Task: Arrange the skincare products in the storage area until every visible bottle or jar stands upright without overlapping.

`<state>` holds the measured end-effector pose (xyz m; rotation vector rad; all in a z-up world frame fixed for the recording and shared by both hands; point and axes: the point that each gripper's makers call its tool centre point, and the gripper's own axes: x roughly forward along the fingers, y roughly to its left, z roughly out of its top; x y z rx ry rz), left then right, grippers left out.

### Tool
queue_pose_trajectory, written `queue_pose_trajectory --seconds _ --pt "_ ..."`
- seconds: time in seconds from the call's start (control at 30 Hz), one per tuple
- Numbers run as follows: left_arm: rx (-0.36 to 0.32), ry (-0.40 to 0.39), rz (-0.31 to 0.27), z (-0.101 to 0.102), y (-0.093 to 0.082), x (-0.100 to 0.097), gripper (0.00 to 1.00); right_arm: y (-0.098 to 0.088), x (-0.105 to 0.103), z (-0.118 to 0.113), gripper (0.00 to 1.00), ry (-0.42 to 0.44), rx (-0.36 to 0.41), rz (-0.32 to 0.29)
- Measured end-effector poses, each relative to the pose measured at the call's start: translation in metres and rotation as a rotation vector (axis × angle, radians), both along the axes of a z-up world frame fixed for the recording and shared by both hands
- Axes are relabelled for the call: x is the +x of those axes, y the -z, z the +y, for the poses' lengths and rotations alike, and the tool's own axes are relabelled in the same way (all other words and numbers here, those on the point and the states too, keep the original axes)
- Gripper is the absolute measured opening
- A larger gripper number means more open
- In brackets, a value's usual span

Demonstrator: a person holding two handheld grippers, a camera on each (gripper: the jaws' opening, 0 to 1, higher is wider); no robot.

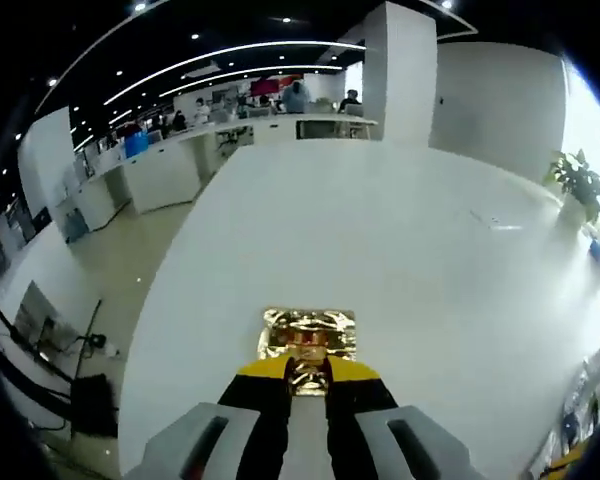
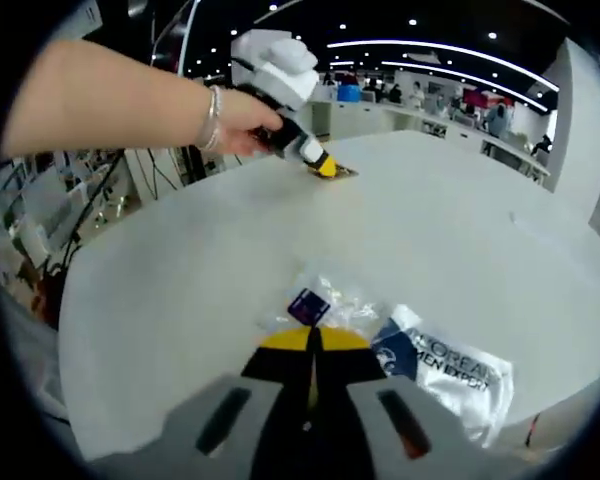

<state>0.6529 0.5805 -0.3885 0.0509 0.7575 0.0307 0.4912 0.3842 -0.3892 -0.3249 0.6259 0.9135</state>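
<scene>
the left gripper (image 1: 307, 372) is closed on a gold sachet (image 1: 308, 335) lying flat on the white table (image 1: 400, 240), toward its far edge in the right gripper view. the right gripper (image 2: 312, 355) has its jaws pressed together at a clear sachet (image 2: 325, 300) near the table's near edge, a printed white sachet (image 2: 450, 375) just beside it. all look light, soft, crinkly and slippery; take each by an edge seam.

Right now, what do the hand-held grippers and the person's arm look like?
Each hand-held gripper has black jaws with yellow tips on a light grey body. In the right gripper view, the left one has a white housing, and the person's wrist wears a silver bracelet, no sleeve.
</scene>
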Motion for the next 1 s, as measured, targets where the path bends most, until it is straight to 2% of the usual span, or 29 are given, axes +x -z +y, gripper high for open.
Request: queue_pose_trajectory --seconds 0.03,0.07,0.23,0.33,0.4,0.43,0.47,0.5,0.53,0.6,0.67,0.73,0.77,0.83,0.9,0.93,1.0 --pt "0.024 0.003 0.021 0.001 0.003 -0.004 0.01 0.000 -0.001 0.000 0.02 0.001 -0.001 -0.001" --pt "0.020 0.013 0.000 -0.002 0.003 -0.003 0.01 0.000 -0.001 0.000 0.02 0.002 -0.003 -0.001" --pt "0.022 0.026 0.022 -0.002 0.007 -0.004 0.01 -0.001 -0.005 -0.001 0.02 0.003 -0.009 0.000" --pt "0.053 0.056 0.032 -0.003 0.008 -0.006 0.00 -0.001 -0.006 0.000 0.02 0.004 -0.015 0.000" --pt "0.062 0.065 0.037 -0.004 0.008 -0.008 0.00 -0.005 -0.008 0.000 0.06 -0.008 -0.034 0.007" --pt "0.056 0.064 0.038 -0.004 0.007 -0.009 0.00 -0.016 -0.006 0.001 0.08 -0.006 -0.015 -0.013" --pt "0.050 0.061 0.040 -0.004 0.008 -0.010 0.00 -0.035 0.003 0.008 0.10 0.008 0.063 -0.070" --pt "0.042 0.060 0.035 -0.003 0.007 -0.011 0.00 -0.061 0.012 0.017 0.11 0.016 0.173 -0.133" --pt "0.019 0.053 0.024 -0.003 0.007 -0.011 0.00 -0.094 0.024 0.028 0.13 0.039 0.298 -0.158" --pt "-0.009 0.046 0.005 -0.003 0.007 -0.012 0.00 -0.130 0.047 0.049 0.17 0.021 0.416 -0.148" --pt "-0.024 0.051 -0.014 -0.002 0.007 -0.012 0.00 -0.144 0.071 0.071 0.19 -0.001 0.442 -0.129" --pt "-0.021 0.057 -0.021 -0.003 0.006 -0.012 0.00 -0.143 0.102 0.094 0.19 0.008 0.429 -0.128" --pt "-0.022 0.060 -0.024 -0.004 0.005 -0.012 0.00 -0.136 0.111 0.106 0.19 -0.013 0.403 -0.101" --pt "-0.033 0.061 -0.025 -0.002 0.005 -0.011 0.00 -0.103 0.135 0.131 0.23 -0.037 0.341 -0.010" --pt "-0.042 0.072 -0.036 -0.002 0.005 -0.010 0.00 -0.066 0.157 0.137 0.24 0.039 0.282 0.101" --pt "-0.045 0.077 -0.044 -0.001 0.005 -0.010 0.00 -0.051 0.168 0.136 0.24 0.083 0.267 0.125" --pt "-0.054 0.087 -0.069 -0.001 0.004 -0.011 0.00 -0.027 0.181 0.137 0.24 0.080 0.247 0.138"
